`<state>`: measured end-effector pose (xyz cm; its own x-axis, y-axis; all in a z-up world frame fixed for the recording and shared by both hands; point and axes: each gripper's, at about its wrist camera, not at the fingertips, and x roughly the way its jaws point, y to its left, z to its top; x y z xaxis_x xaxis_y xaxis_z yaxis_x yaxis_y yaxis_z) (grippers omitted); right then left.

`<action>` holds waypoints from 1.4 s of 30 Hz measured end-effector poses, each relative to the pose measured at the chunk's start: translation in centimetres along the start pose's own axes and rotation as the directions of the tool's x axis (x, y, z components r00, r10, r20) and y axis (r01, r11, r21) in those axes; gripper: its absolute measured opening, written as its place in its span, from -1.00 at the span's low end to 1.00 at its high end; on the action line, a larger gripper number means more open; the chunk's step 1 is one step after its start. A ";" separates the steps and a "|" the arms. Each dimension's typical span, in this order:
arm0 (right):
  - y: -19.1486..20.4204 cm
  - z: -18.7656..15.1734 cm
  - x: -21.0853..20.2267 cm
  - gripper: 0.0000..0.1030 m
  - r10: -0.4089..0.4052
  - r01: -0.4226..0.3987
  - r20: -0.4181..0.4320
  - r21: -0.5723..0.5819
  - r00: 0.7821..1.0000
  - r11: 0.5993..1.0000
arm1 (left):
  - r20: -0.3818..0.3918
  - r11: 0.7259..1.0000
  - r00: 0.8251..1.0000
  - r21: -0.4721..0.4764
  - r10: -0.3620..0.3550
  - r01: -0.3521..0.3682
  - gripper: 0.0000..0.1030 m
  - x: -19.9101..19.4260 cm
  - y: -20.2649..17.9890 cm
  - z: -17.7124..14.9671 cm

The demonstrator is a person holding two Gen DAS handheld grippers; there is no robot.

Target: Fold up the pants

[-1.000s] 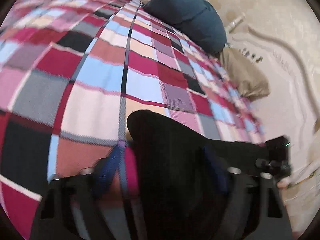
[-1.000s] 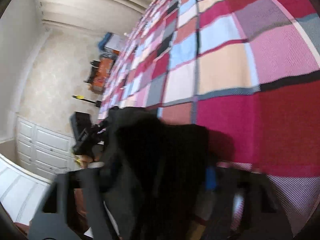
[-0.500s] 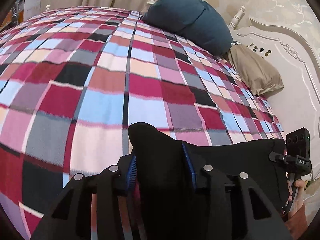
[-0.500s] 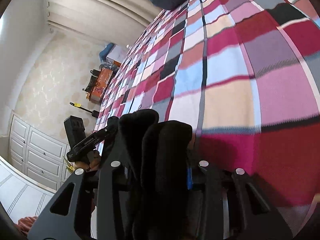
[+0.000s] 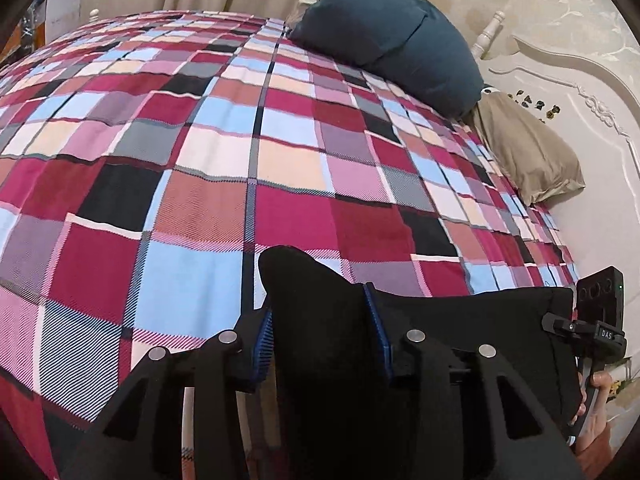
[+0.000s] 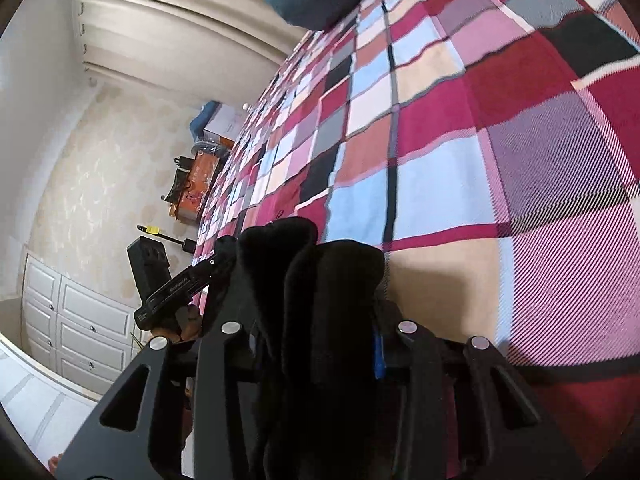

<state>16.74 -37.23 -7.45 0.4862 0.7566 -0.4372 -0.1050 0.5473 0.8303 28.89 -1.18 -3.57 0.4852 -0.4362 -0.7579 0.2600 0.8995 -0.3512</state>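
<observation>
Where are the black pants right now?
Black pants are pinched in both grippers, left gripper and right gripper, stretched between them over the near edge of the checked bedspread.

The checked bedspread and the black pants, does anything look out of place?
Nothing stands out. The black pants are bunched between both grippers' pads over the checked bedspread, which lies smooth; the dark teal pillow sits at the headboard.

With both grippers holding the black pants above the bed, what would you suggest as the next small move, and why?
Probably carry both ends forward over the checked bedspread and lay them down. The left gripper and the right gripper each pinch a bunched fold of the black pants, the cloth stretches between them, and the bed ahead lies open.
</observation>
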 end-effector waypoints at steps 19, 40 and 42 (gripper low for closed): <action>-0.1 -4.9 -2.2 0.51 0.034 -0.031 -0.036 0.083 0.999 0.996 | 0.010 0.976 0.988 -0.152 -0.157 0.156 0.49 -5.0 3.0 -7.4; 1.2 -11.3 -2.4 -0.27 0.014 -0.011 -0.022 0.099 1.000 0.995 | -0.001 0.972 0.990 -0.192 -0.138 0.135 -0.04 -8.4 -0.8 -14.4; 1.2 -11.5 -2.6 -0.29 0.022 -0.020 -0.015 0.102 1.000 0.995 | -0.009 0.973 0.991 -0.186 -0.137 0.133 -0.06 -8.6 -0.9 -14.4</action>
<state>5.40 -34.41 -9.28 0.4705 0.7739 -0.4240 -0.0260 0.4924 0.8700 12.49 2.16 -4.68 0.4374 -0.5547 -0.7078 0.1617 0.8228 -0.5448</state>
